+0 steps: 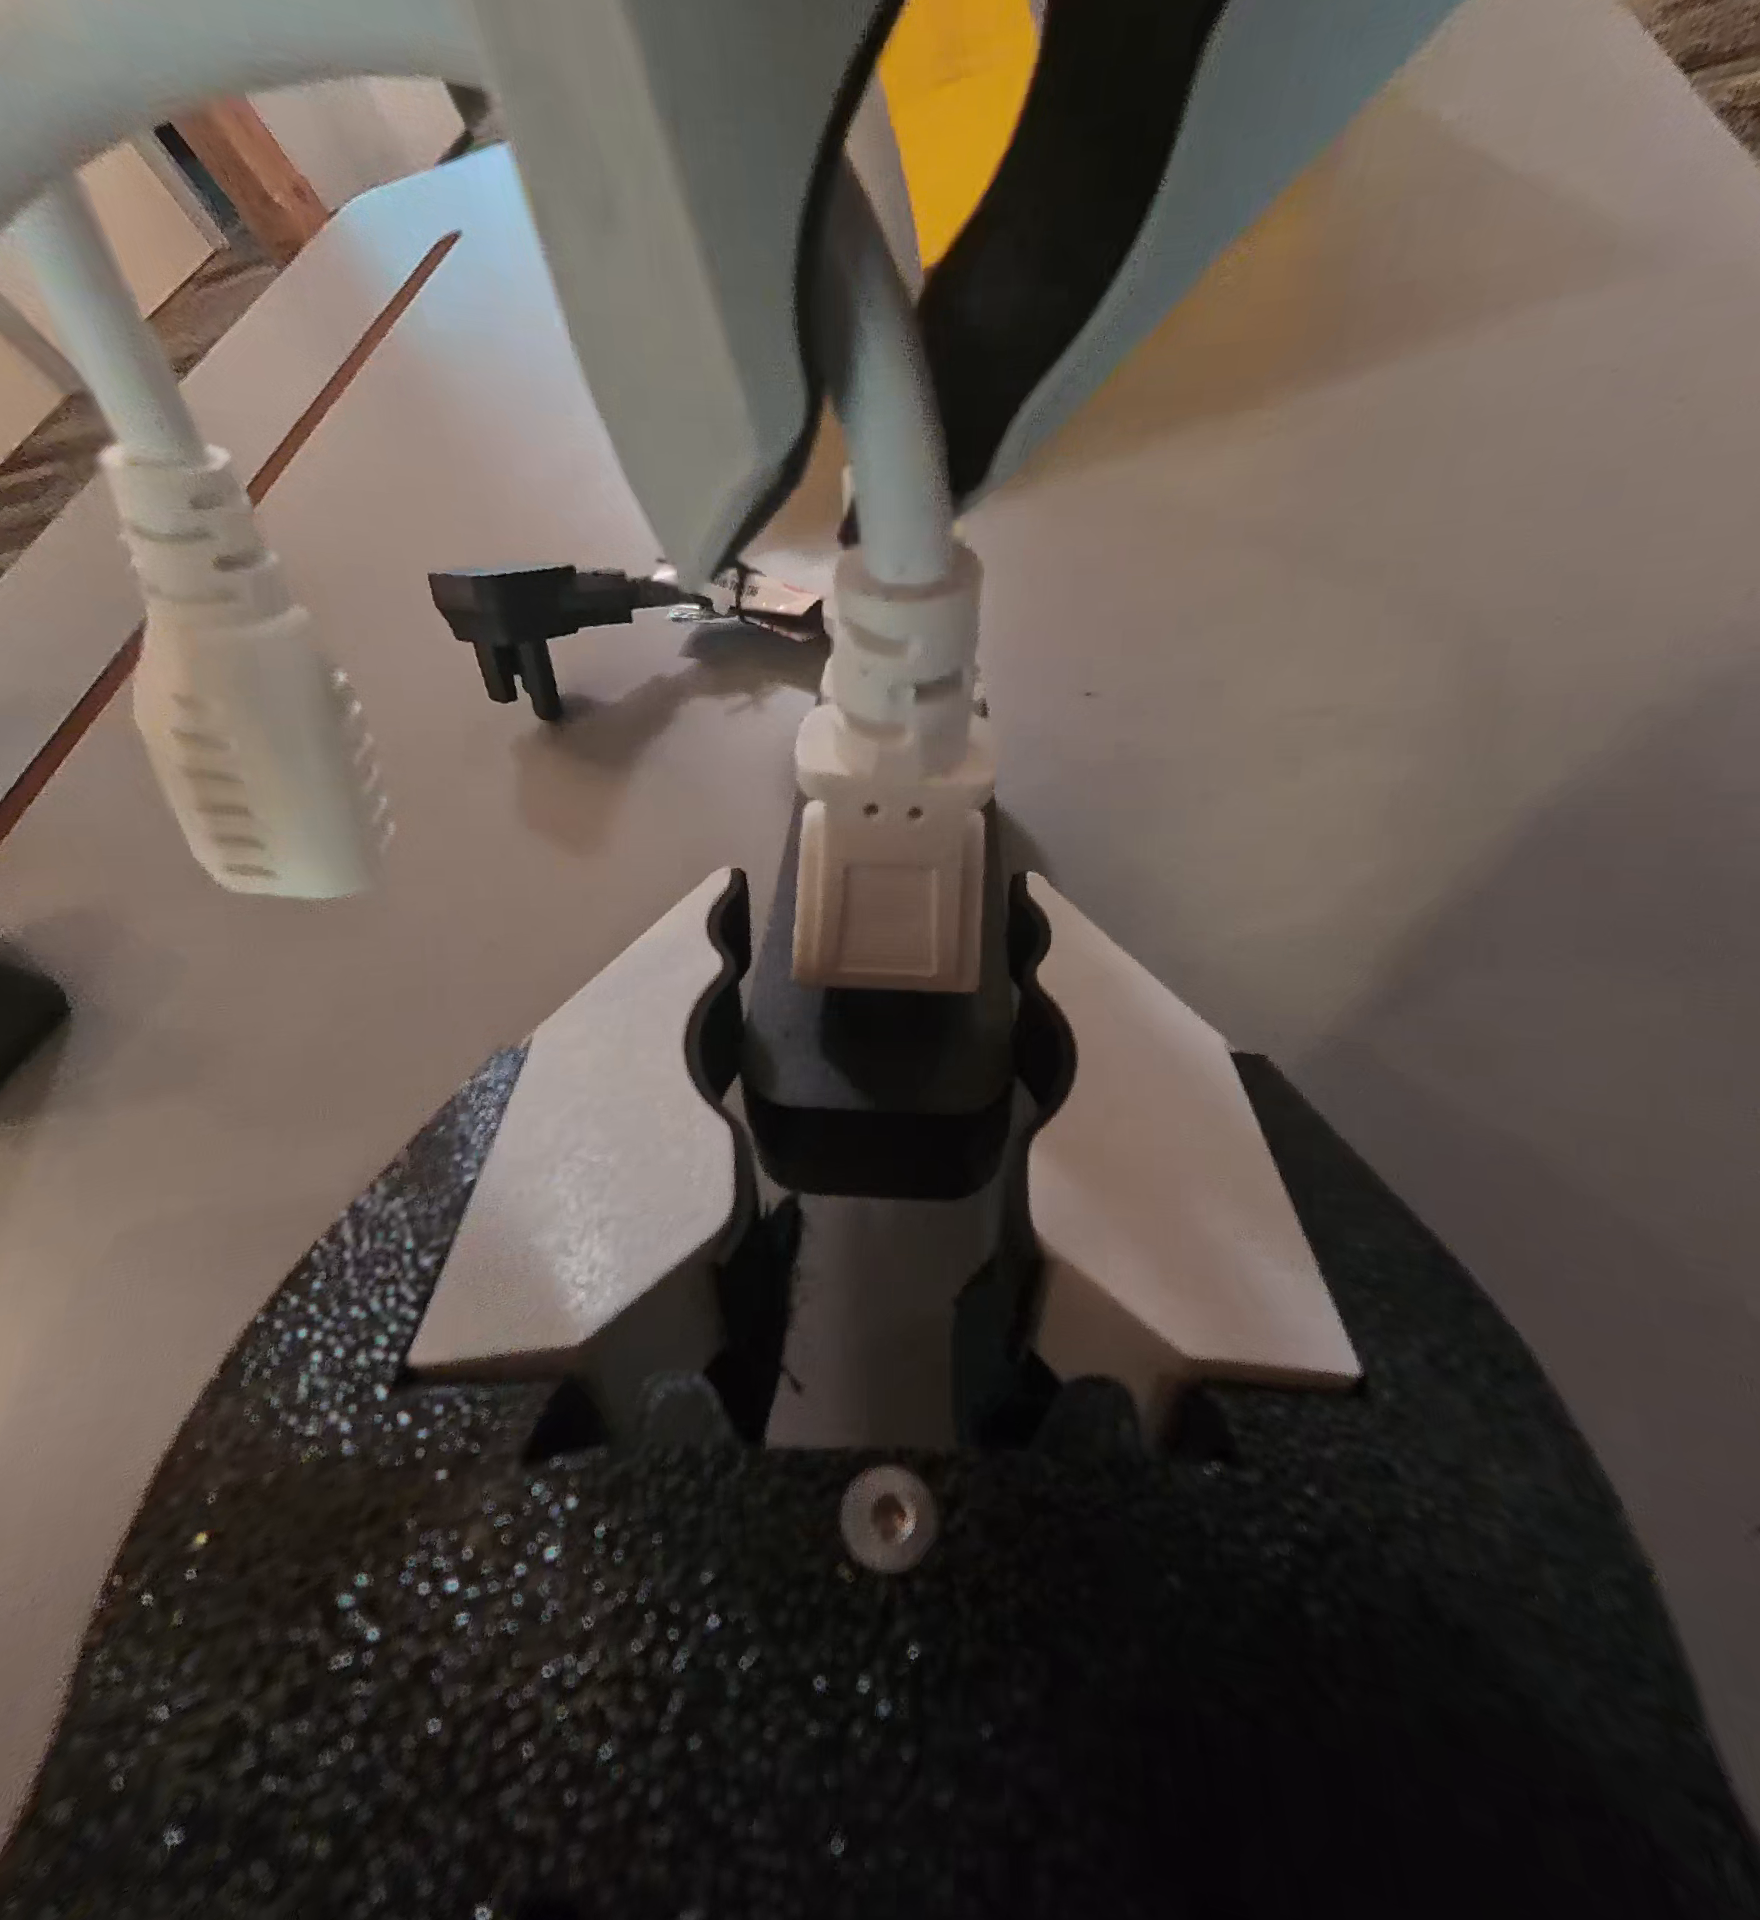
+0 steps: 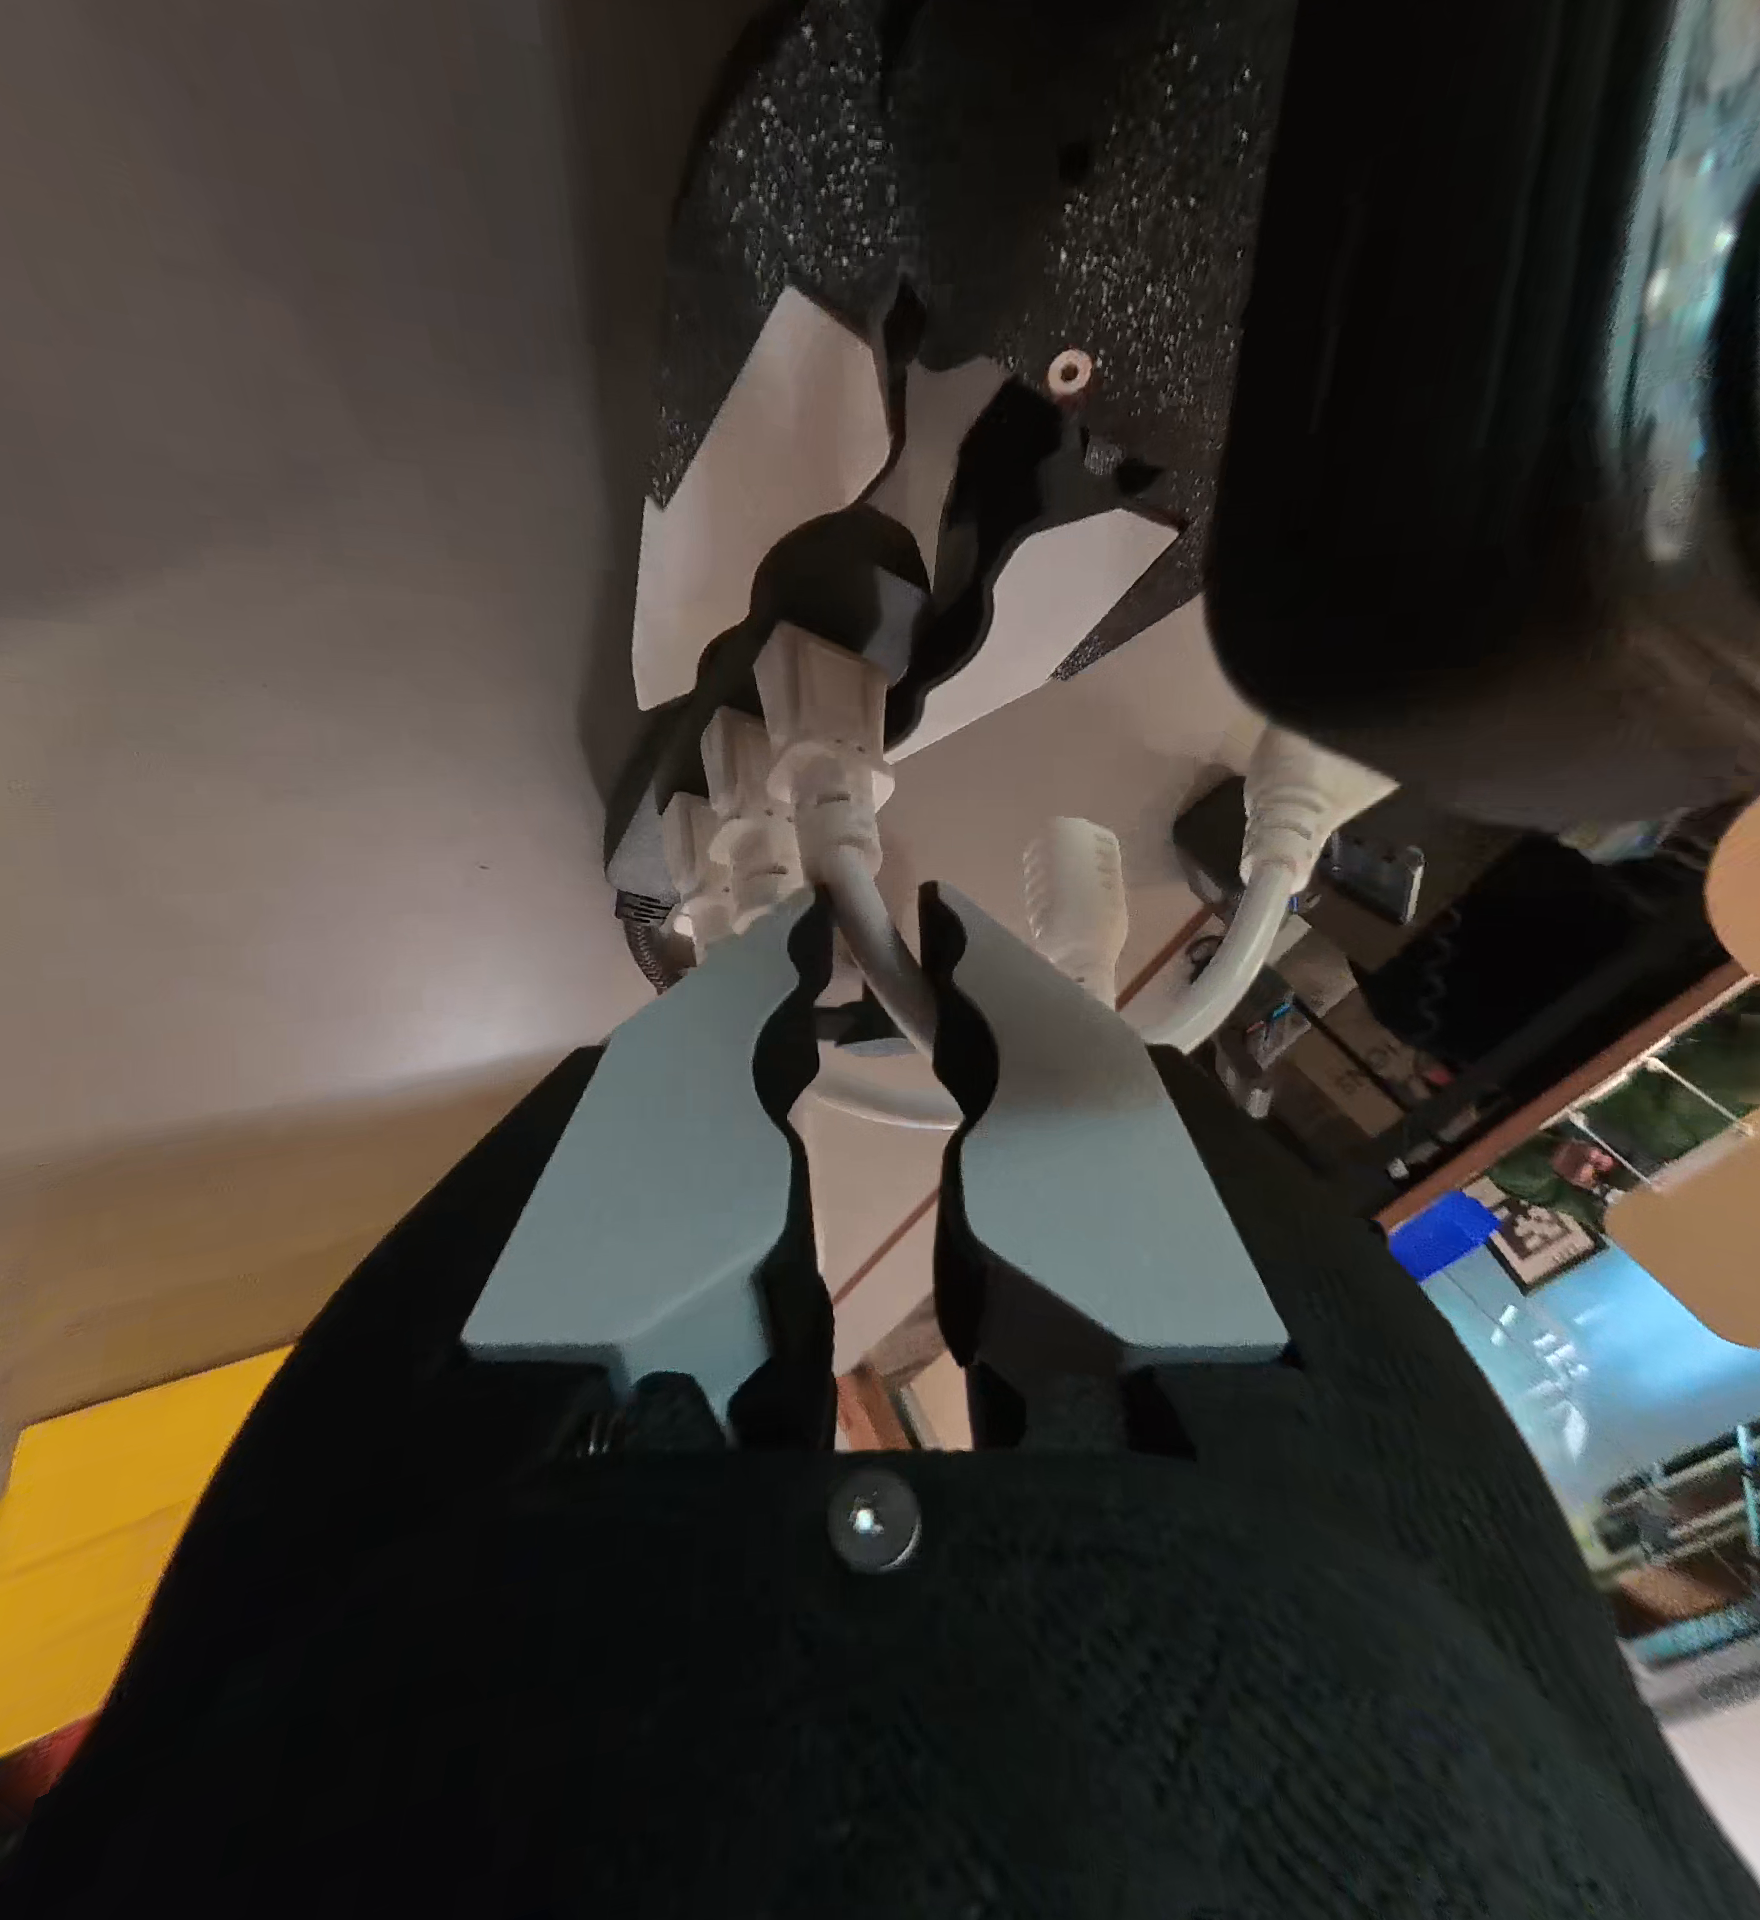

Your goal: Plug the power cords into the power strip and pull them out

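My left gripper has white fingers and is shut on the end of a black power strip. A white plug sits in the strip's near socket. Its white cord rises between the grey-blue fingers of my right gripper. In the right wrist view my right gripper is shut on that cord just behind the plug. The strip carries more white plugs in a row, and the left gripper holds its far end.
A loose white connector hangs at the left on its cord. A black plug lies on the pale table. A yellow object lies behind my right gripper. Shelves and boxes stand beyond the table edge. The tips of one gripper are about 7 centimeters away from the tips of the other.
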`<state>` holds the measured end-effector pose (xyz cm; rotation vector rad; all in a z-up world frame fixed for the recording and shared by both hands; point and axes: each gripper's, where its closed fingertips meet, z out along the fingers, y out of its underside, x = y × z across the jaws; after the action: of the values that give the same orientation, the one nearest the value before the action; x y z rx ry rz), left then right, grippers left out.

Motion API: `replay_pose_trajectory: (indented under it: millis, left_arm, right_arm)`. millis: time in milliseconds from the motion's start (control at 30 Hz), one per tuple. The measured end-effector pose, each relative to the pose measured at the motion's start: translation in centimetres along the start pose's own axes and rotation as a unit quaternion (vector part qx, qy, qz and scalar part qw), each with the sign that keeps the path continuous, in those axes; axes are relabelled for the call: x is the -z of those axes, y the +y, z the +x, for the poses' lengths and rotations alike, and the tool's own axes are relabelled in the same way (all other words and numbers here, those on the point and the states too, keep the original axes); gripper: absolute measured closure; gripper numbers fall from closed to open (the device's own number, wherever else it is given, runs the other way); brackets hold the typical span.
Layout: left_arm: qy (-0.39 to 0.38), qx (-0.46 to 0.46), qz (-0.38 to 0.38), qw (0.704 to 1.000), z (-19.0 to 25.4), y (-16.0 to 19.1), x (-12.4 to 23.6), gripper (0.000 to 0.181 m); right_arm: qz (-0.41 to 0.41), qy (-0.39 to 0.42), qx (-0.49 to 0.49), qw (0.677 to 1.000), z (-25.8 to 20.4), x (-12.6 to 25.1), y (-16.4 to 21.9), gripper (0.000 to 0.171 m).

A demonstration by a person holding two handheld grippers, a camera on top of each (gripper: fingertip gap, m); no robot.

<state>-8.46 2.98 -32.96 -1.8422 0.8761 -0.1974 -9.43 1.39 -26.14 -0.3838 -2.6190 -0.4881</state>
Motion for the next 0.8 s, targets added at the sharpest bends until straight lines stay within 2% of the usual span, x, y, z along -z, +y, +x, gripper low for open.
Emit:
replay_pose_trajectory:
  millis: [167, 267, 300, 367, 433, 500, 533, 633, 667, 733, 800]
  left_arm:
    - [0.036, 0.029, -0.035, 0.998, 0.5, 1.0, -0.2, 0.131]
    - [0.039, 0.027, -0.054, 0.997, 0.6, 1.7, -0.3, 0.132]
    - [0.038, 0.025, -0.062, 0.997, 0.6, 1.9, -0.3, 0.132]
    - [0.037, 0.026, -0.059, 0.997, 0.6, 1.8, -0.3, 0.132]
    - [0.033, 0.027, -0.047, 0.998, 0.4, 1.5, -0.1, 0.132]
    - [0.036, 0.037, -0.039, 0.998, 0.3, 1.3, 0.0, 0.132]
    - [0.039, 0.043, -0.038, 0.998, 0.2, 1.3, 0.0, 0.132]
    - [0.039, 0.037, -0.037, 0.998, 0.3, 1.2, -0.1, 0.132]
    - [0.036, 0.033, -0.038, 0.998, 0.3, 1.2, -0.1, 0.132]
    - [0.036, 0.033, -0.038, 0.998, 0.3, 1.2, -0.1, 0.132]
    - [0.037, 0.031, -0.038, 0.998, 0.3, 1.2, -0.1, 0.132]
  right_arm:
    - [0.039, 0.009, -0.031, 0.999, 0.0, -0.1, -0.2, 0.156]
    - [0.025, 0.032, -0.032, 0.999, 0.4, -0.4, -0.5, 0.151]
    - [0.009, 0.053, -0.025, 0.998, 0.8, -0.4, -0.6, 0.145]
    - [-0.004, 0.102, -0.027, 0.994, 2.0, 0.2, -0.5, 0.120]
    - [0.051, 0.105, -0.104, 0.988, 2.0, 1.1, -1.2, 0.117]
    - [0.148, 0.084, -0.222, 0.960, 1.6, 2.6, -2.3, 0.114]
    - [0.186, 0.071, -0.278, 0.940, 1.4, 3.2, -2.3, 0.121]
    - [0.269, -0.006, -0.414, 0.870, -0.2, 3.5, -1.9, 0.125]
    - [0.267, -0.029, -0.451, 0.851, -0.5, 3.0, -1.4, 0.126]
    - [0.267, -0.049, -0.493, 0.827, -1.0, 2.2, -0.7, 0.124]
    - [0.308, -0.041, -0.502, 0.807, -0.3, 2.3, -1.3, 0.124]
